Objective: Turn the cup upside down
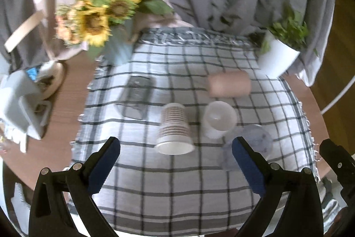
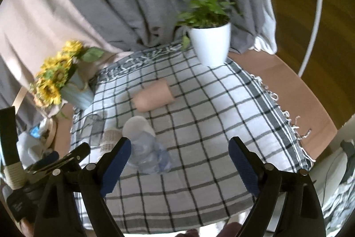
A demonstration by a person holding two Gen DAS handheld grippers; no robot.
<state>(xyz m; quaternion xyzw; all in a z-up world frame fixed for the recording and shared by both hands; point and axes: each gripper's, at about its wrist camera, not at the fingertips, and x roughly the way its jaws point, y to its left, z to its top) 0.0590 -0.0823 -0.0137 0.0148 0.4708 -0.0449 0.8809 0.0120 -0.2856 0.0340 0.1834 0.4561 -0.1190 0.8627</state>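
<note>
Several cups lie on a checked cloth (image 1: 177,188). A striped paper cup (image 1: 174,128) lies on its side, mouth toward me. A white cup (image 1: 218,119) lies beside it on the right, a pink cup (image 1: 229,84) lies behind, a clear bluish plastic cup (image 1: 250,143) lies at the right, and a clear glass (image 1: 136,96) lies at the left. My left gripper (image 1: 176,157) is open and empty, just in front of the striped cup. My right gripper (image 2: 179,157) is open and empty, right of the bluish cup (image 2: 148,152). The pink cup (image 2: 154,96) lies farther back.
A sunflower vase (image 1: 104,21) stands at the back left and a potted plant in a white pot (image 1: 279,52) at the back right. Grey curtains hang behind. White items (image 1: 20,99) sit on the wooden table at the left. The right gripper's body (image 1: 339,161) shows at the right edge.
</note>
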